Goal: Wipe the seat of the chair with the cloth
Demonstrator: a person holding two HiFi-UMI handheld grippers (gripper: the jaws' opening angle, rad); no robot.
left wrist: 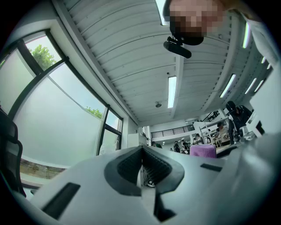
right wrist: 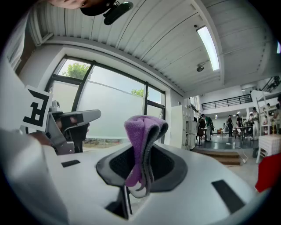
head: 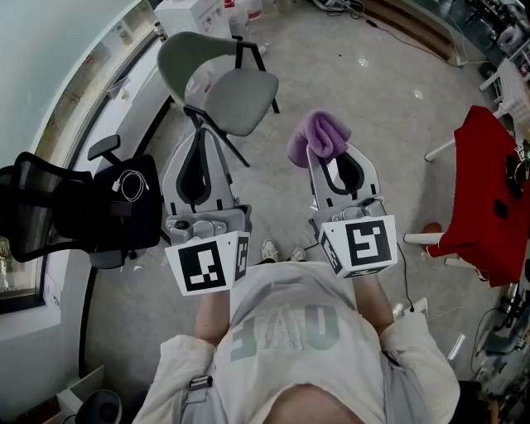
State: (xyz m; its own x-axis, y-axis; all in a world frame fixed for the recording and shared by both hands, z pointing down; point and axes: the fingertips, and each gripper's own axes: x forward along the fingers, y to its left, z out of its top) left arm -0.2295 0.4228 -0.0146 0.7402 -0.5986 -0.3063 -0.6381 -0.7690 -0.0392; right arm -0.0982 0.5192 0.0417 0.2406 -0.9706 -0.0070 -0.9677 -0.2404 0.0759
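Observation:
The grey chair stands on the floor ahead of me, its seat (head: 242, 101) and curved backrest (head: 184, 51) bare. A purple cloth (head: 318, 136) is bunched in my right gripper (head: 332, 159), which is shut on it to the right of the seat; the right gripper view shows the cloth (right wrist: 143, 131) folded over and pinched between the dark pads. My left gripper (head: 200, 134) hovers at the near left edge of the seat, jaws shut with nothing in them (left wrist: 142, 148). Both grippers are held up in the air, apart from the chair.
A black office chair (head: 79, 207) with a white cable on its seat stands at the left by the window wall. A red-covered piece of furniture (head: 489, 190) is at the right. White boxes (head: 199, 12) sit beyond the grey chair. People stand far off in the hall.

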